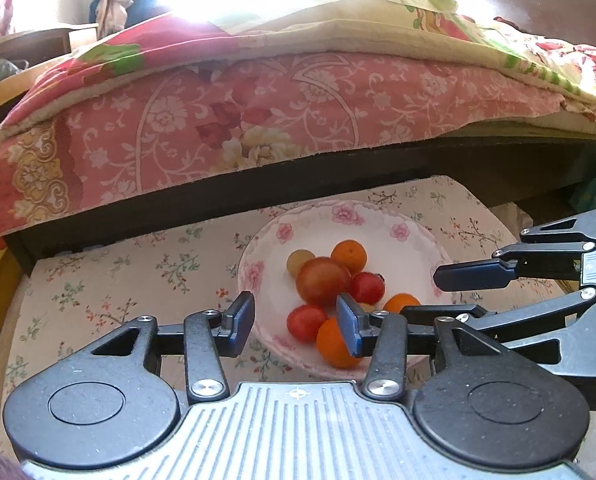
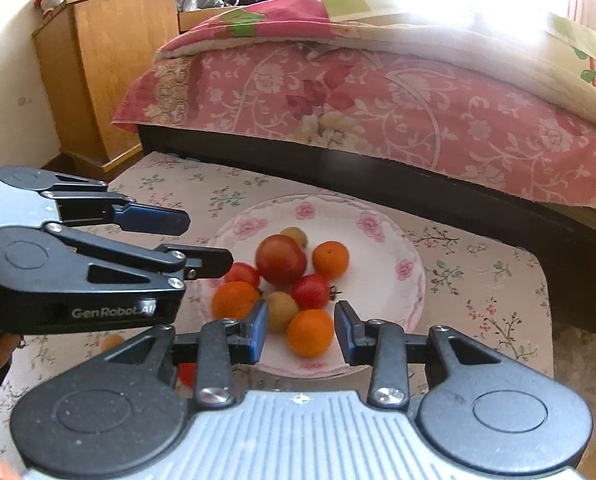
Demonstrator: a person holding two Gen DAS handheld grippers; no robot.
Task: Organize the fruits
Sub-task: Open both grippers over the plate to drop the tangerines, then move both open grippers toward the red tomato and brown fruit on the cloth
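The fruits sit heaped on a floral-rimmed plate [image 2: 382, 224] on a table with a flowered cloth [image 2: 494, 280]: a large red tomato [image 2: 281, 259], oranges, smaller red tomatoes and two yellowish-green ones. The left gripper [image 1: 295, 322] hovers over the plate's near-left rim, jaws spread and empty; its right finger [image 1: 350, 330] hides part of an orange [image 1: 332, 342]. The right gripper [image 2: 301, 330] is likewise spread, with another orange [image 2: 310, 332] between its fingers, untouched (contact is hard to judge). Below the left gripper's body, an orange and a red shape show on the cloth, mostly hidden. A bed [image 2: 378, 96] lies behind.
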